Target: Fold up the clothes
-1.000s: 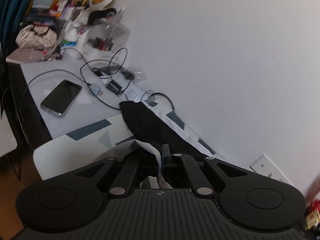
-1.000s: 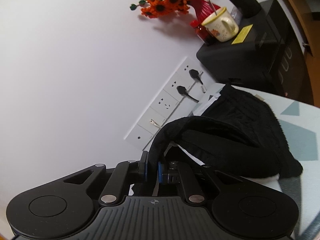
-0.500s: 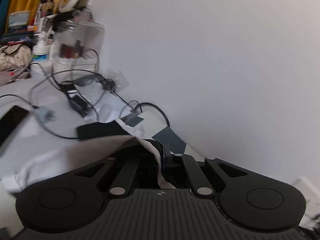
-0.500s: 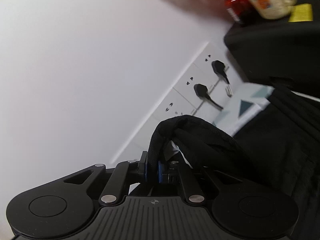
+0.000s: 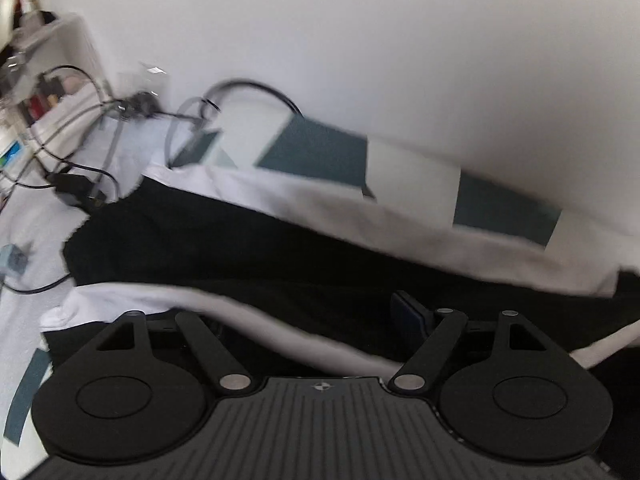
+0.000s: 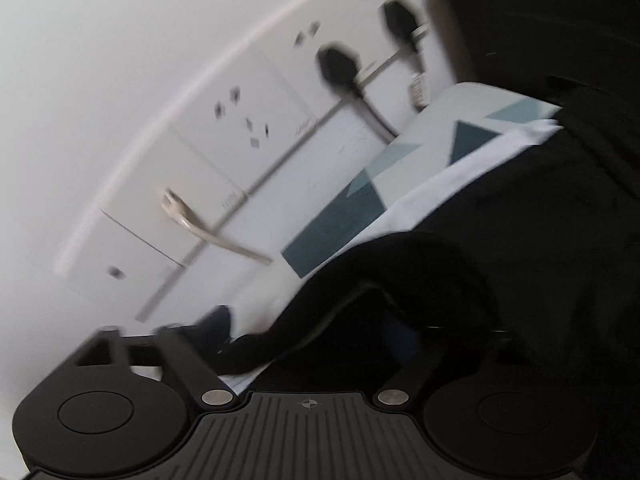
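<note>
A soft, limp black-and-white garment (image 5: 248,240) is spread on the table (image 5: 316,148); both tongs (image 5: 280,320) (image 6: 316,332) are seen released; hems would be best gripped.

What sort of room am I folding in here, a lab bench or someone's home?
Most likely a home, probably a bedroom or study desk. The garment lies on a table with a teal-patterned cover against a white wall, with tangled charger cables at one end and a row of wall sockets behind.

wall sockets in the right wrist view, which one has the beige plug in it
The socket nearest the right gripper side, holding the beige plug. The two black plugs sit farther along; the socket between is empty.
</note>
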Demonstrator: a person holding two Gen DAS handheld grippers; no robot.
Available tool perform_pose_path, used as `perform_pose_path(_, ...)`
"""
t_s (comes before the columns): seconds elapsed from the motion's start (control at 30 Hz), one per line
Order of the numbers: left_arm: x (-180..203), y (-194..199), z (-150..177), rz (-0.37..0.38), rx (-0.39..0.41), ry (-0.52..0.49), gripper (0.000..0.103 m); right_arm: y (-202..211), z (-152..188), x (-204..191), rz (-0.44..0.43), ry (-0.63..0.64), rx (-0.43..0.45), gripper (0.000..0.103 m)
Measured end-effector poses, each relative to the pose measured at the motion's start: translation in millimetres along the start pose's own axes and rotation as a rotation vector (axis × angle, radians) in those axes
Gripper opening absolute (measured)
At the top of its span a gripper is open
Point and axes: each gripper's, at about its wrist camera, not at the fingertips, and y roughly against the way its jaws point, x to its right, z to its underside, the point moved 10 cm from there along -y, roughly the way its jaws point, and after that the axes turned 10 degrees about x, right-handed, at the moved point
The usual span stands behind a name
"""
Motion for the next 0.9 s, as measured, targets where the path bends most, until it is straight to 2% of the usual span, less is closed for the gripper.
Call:
perform_pose_path(0.1, 4, 36, -5, 0.038, 0.075, 0.061, 0.084, 59, -10, 11, -0.043, -0.064, 0.058, 0.083)
perform_pose_path(0.2, 10, 66, -6, 0.076, 0.160, 0.069, 0.085, 129, -11, 25, -0.041, -0.018, 0.138, 0.083)
perform_pose_path(0.27, 9, 85, -10, 0.043, 0.260, 0.064, 0.085, 168, -5, 35, -0.017, 0.060, 0.172, 0.083)
perform_pose_path(0.3, 6, 95, -9, 0.026, 0.301, 0.064, 0.085, 180, 2, 38, 0.004, 0.145, 0.179, 0.081)
perform_pose_path(0.37, 6, 110, 2, 0.045, 0.317, 0.052, 0.085, 193, 18, 44, 0.057, 0.349, 0.183, 0.077)
perform_pose_path(0.43, 16, 120, 17, 0.101, 0.291, 0.020, 0.085, 194, 29, 54, 0.128, 0.492, 0.180, 0.068)
perform_pose_path(0.5, 29, 126, 37, 0.152, 0.264, -0.047, 0.085, 185, 34, 63, 0.160, 0.514, 0.175, 0.061)
perform_pose_path(0.57, 42, 131, 55, 0.175, 0.250, -0.122, 0.086, 170, 38, 68, 0.193, 0.559, 0.167, 0.063)
perform_pose_path(0.67, 49, 117, 75, 0.184, 0.173, -0.171, 0.086, 126, 57, 71, 0.230, 0.682, 0.039, 0.063)
perform_pose_path(0.73, 50, 108, 83, 0.177, 0.113, -0.170, 0.086, 107, 59, 75, 0.252, 0.679, -0.002, 0.061)
perform_pose_path(0.83, 46, 96, 82, 0.147, 0.085, -0.174, 0.086, 87, 52, 71, 0.246, 0.640, -0.008, 0.060)
perform_pose_path(0.87, 44, 92, 81, 0.135, 0.080, -0.178, 0.086, 82, 49, 68, 0.239, 0.616, 0.001, 0.057)
perform_pose_path(0.9, 44, 89, 79, 0.124, 0.076, -0.179, 0.086, 79, 42, 66, 0.222, 0.574, 0.023, 0.042)
